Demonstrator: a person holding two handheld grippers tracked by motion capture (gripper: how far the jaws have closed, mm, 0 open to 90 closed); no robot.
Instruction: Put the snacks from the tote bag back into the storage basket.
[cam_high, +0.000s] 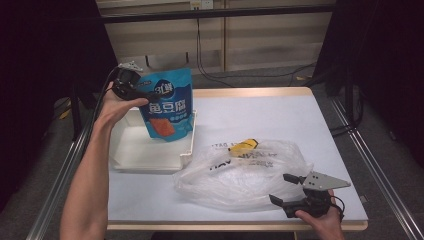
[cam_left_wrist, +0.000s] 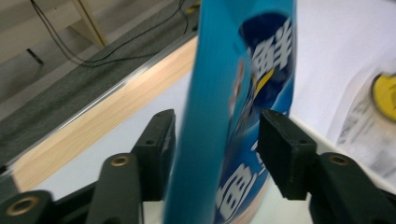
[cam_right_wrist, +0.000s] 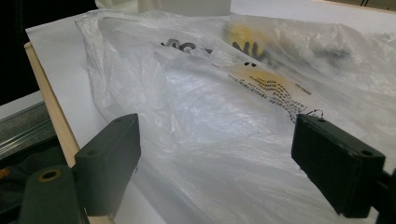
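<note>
I see the counter (cam_high: 300, 120) white, wood-edged | clear plastic bag (cam_high: 250, 175) crumpled at 5 o'clock | white tray (cam_high: 186, 150) at 9 o'clock | blue snack pouch (cam_high: 167, 102) hanging above the tray | left hand-held gripper (cam_high: 145, 95) clamped on the pouch's top edge | right hand-held gripper (cam_high: 285, 189) at 5 o'clock, jaws apart beside the bag

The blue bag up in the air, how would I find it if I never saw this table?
Look at the white table, then the white tray on its left side. Above it, the left gripper holds up the blue bag. It is the one bright blue thing, unlike the clear plastic bag lying flat.
</note>
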